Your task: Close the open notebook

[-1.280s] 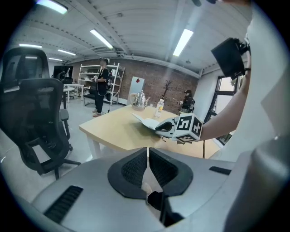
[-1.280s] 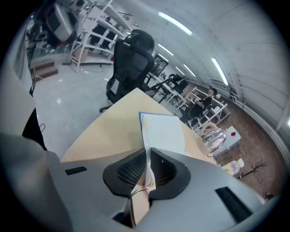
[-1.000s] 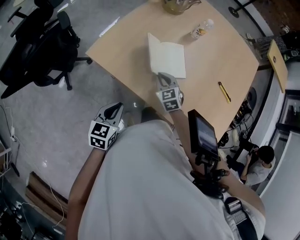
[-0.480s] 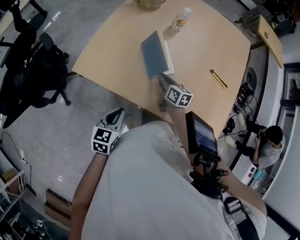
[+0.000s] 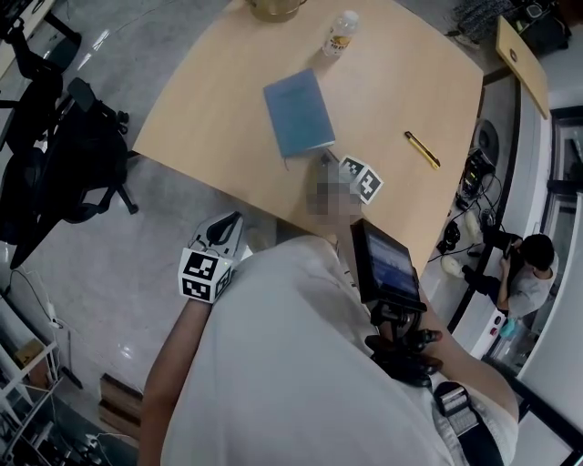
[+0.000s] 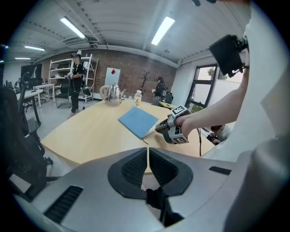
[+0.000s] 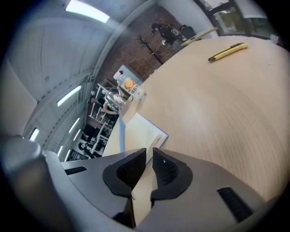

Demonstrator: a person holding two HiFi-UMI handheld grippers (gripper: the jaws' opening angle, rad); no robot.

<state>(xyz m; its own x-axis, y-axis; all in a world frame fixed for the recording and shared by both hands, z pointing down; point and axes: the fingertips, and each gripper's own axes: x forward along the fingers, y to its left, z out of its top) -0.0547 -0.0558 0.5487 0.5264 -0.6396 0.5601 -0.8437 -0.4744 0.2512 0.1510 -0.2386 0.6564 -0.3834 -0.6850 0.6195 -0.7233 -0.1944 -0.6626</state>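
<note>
The notebook (image 5: 297,112) lies on the wooden table (image 5: 200,109) with its blue cover up. My right gripper (image 5: 325,161) is at its near right corner. In the right gripper view a cream sheet of the notebook (image 7: 138,131) runs between the narrow jaws of the right gripper (image 7: 149,156), with a blue cover edge beside it. The left gripper view shows the flat blue notebook (image 6: 136,120) and the right gripper (image 6: 158,128) at its corner. My left gripper (image 5: 229,222) hangs off the table's near edge, over the floor. The jaws of the left gripper (image 6: 148,156) are shut and hold nothing.
A yellow pen (image 5: 422,150) lies right of the notebook. A plastic bottle (image 5: 340,33) and a kettle (image 5: 273,7) stand at the far edge. A black office chair (image 5: 64,155) is on the floor at left. A person sits at the right (image 5: 524,273).
The notebook went from open with white pages up, through its cover standing upright, to lying blue side up. My right gripper rolled over and came nearer and rightward. The left gripper shifted a little.
</note>
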